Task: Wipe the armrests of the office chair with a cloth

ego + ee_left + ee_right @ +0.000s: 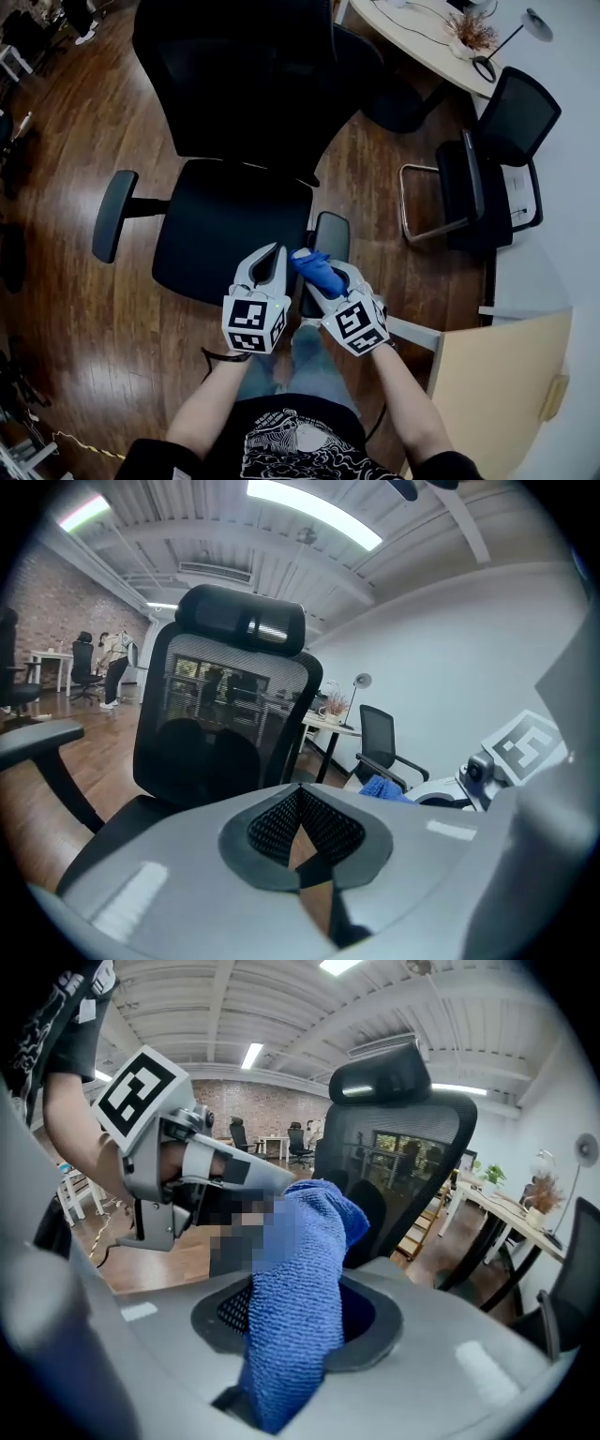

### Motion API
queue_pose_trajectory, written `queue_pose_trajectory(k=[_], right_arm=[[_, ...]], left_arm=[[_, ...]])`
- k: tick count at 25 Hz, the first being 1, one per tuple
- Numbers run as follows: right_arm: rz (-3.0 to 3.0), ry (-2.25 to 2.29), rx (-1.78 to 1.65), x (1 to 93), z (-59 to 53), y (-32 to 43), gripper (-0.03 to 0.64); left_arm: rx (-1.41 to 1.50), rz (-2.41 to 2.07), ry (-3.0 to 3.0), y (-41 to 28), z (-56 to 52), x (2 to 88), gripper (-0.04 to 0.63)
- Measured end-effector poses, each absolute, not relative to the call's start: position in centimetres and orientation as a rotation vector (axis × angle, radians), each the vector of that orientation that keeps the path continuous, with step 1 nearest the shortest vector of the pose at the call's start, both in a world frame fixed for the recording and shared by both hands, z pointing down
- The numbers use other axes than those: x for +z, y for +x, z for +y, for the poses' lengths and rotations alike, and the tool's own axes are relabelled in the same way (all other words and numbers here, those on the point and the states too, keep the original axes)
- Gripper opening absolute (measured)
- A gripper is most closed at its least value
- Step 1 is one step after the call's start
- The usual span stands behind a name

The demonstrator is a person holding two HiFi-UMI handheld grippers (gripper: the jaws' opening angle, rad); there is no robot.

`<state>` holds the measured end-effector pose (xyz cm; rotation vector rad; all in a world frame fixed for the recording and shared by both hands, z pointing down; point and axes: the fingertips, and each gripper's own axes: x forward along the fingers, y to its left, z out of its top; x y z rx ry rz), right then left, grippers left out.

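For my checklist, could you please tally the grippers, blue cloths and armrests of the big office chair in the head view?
Grippers: 2, left gripper, right gripper
Blue cloth: 1
Armrests: 2, one armrest, other armrest
Total: 5

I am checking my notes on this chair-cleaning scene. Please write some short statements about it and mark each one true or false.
1. The right gripper is shut on the blue textured cloth. True.
2. The left gripper holds a corner of that cloth. False: its jaws are together on nothing.
3. The cloth lies spread on the black padded left armrest. False: that armrest is bare, and the cloth is in the right gripper, by the black padded right armrest.
4. A second black chair with a metal frame stands beside the pale desk. True.
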<state>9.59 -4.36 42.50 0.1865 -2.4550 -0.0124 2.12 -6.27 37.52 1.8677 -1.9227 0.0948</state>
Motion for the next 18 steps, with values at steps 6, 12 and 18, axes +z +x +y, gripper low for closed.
queue_pose_trajectory(k=[6, 12, 18], right_arm=[[-2.451, 0.309, 0.027, 42.4, -0.5, 10.5, 0.138], [-2.475, 0.379, 0.054, 42.1, 2.3, 10.9, 0.138], [-2.592, 0.789, 0.180, 39.8, 2.7, 13.0, 0.138]], left_arm=[[0.101, -1.866, 1.935, 2.0, -4.2, 37.2, -0.021], [0.120, -1.820, 1.991, 3.2, -2.8, 36.9, -0.021], [0.155, -1.781, 2.038, 3.6, -2.1, 36.6, -0.021]])
